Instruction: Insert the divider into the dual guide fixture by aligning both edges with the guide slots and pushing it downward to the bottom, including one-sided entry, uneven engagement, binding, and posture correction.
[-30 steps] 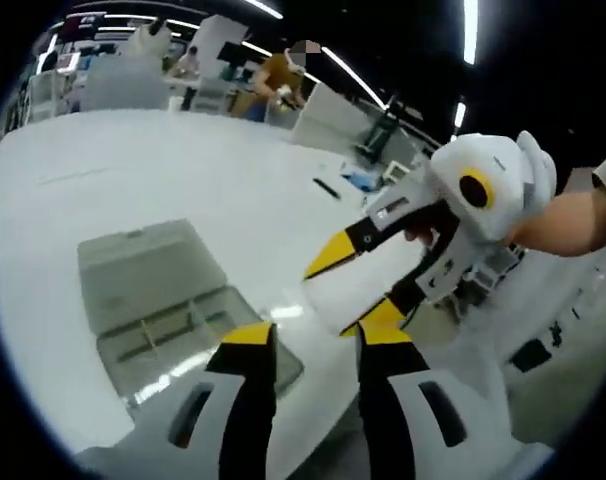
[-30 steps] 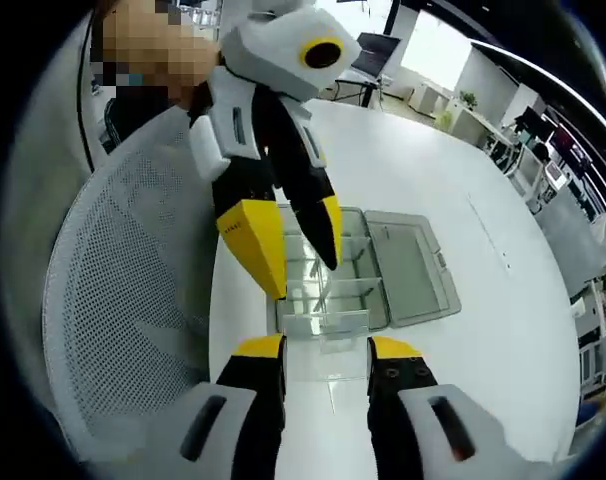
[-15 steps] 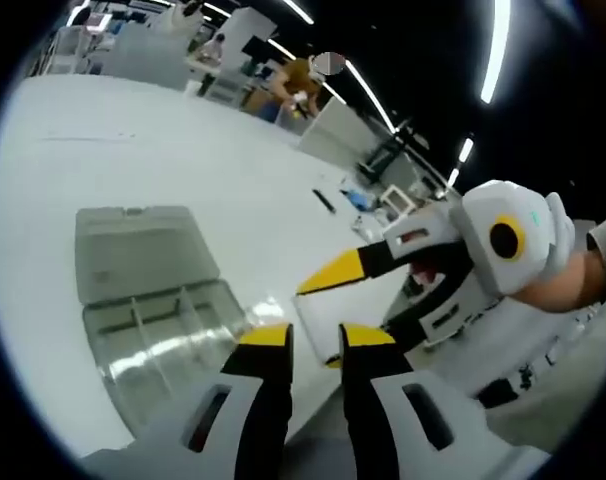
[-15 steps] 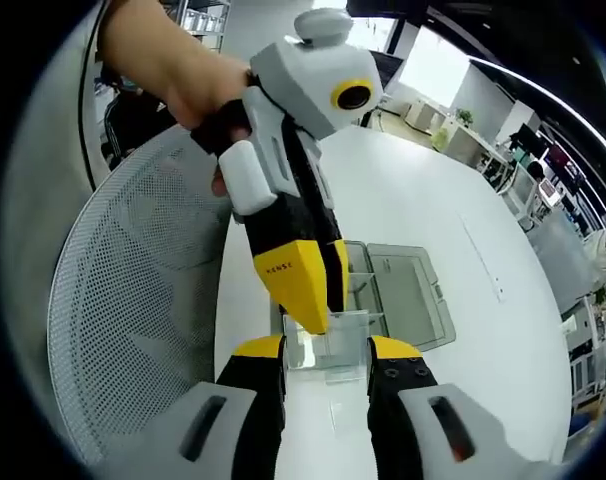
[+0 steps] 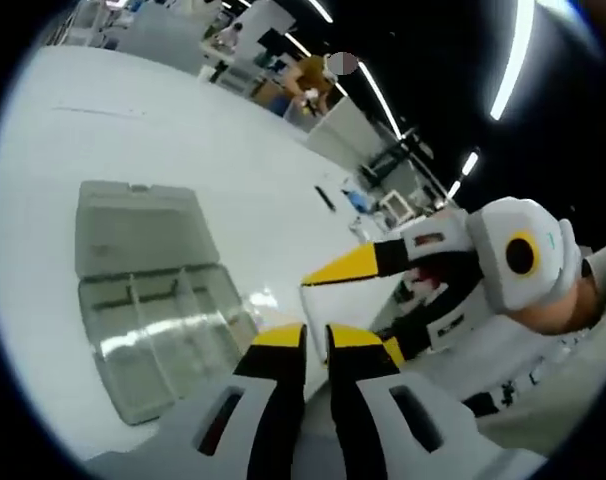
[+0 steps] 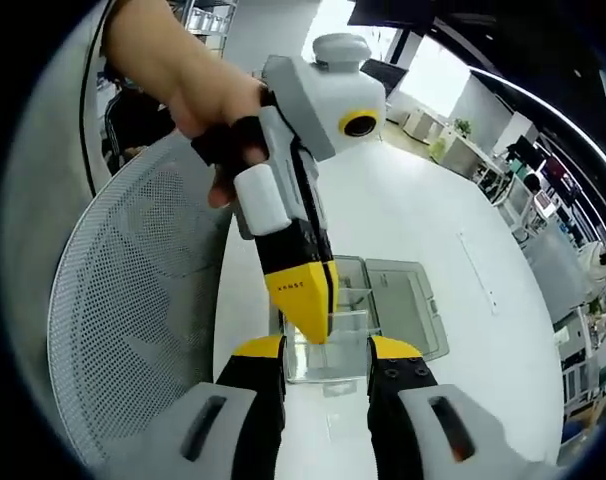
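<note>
- In the left gripper view, the left tongs (image 5: 316, 338) rise from the bottom with their two yellow tips very close together. I cannot tell if there is something between the tips in this view.
- In the right gripper view, the left tongs (image 6: 311, 318) come in from above, held by a hand (image 6: 198, 110). Their yellow tips point down and are almost closed on the top edge of a clear flat piece, the divider (image 6: 328, 340).
- The divider stands just in front of the clear box (image 6: 383, 300) and between the tips of the right tongs (image 6: 326, 352). It is see-through, so its edges are hard to make out.
- The right tongs are open wide. Their two yellow tips sit on either side of the divider. I cannot tell if they touch it.
- In the left gripper view, the right tongs (image 5: 368, 305) come in from the right, also open wide.
- The clear box (image 5: 148, 300) lies on the white surface (image 5: 183, 150) with its lid (image 5: 133, 220) folded open flat behind it. Thin clear walls split the box into parts.
- A white mesh chair back (image 6: 133, 300) stands beside the surface, to the left in the right gripper view.
- Far behind, a person (image 5: 308, 80) stands by other desks.
</note>
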Tool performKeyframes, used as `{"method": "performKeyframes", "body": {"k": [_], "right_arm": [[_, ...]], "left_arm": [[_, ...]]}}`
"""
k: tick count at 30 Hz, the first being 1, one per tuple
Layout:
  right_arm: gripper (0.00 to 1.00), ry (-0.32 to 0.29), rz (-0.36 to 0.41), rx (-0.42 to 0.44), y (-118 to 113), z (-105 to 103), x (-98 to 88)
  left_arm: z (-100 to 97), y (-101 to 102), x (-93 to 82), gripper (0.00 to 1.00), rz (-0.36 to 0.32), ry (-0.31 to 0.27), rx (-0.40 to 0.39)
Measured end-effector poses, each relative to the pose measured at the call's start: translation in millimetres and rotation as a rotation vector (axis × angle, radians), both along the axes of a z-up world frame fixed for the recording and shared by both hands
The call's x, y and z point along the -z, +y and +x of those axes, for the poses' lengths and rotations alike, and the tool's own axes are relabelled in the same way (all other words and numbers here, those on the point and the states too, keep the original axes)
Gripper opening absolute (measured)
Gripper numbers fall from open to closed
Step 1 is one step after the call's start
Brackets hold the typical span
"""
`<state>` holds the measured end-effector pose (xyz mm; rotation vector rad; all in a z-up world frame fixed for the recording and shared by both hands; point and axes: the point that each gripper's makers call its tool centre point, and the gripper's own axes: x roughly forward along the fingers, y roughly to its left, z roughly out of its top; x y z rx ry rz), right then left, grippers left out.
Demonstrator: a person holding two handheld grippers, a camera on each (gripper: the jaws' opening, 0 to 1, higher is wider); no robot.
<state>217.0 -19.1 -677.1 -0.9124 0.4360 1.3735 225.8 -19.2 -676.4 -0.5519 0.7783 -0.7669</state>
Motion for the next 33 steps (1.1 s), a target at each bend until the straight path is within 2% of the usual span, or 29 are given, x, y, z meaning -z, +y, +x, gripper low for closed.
{"method": "performKeyframes", "body": {"k": [4,28,31,33], "right_arm": [[0.27,-0.008,0.001,-0.007,1.7,-0.9,-1.6],[0.27,-0.037,-0.011,-0.021,4.6,0.4,-0.2],[0.27,-0.044,-0.011,-0.023,5.5,1.7,-0.7],[0.28,-0.042,-0.014,-0.025,6.0,1.8,-0.3]], "left_arm": [[1.6,1.9,-0.6,0.03,-0.023,0.025,-0.018],[2.0,2.5,2.7,0.00,-0.062,0.099,-0.018],[2.6,3.0,2.1,0.00,-0.063,0.096,-0.021],[3.3,3.9,3.0,0.00,-0.076,0.119,-0.031]]}}
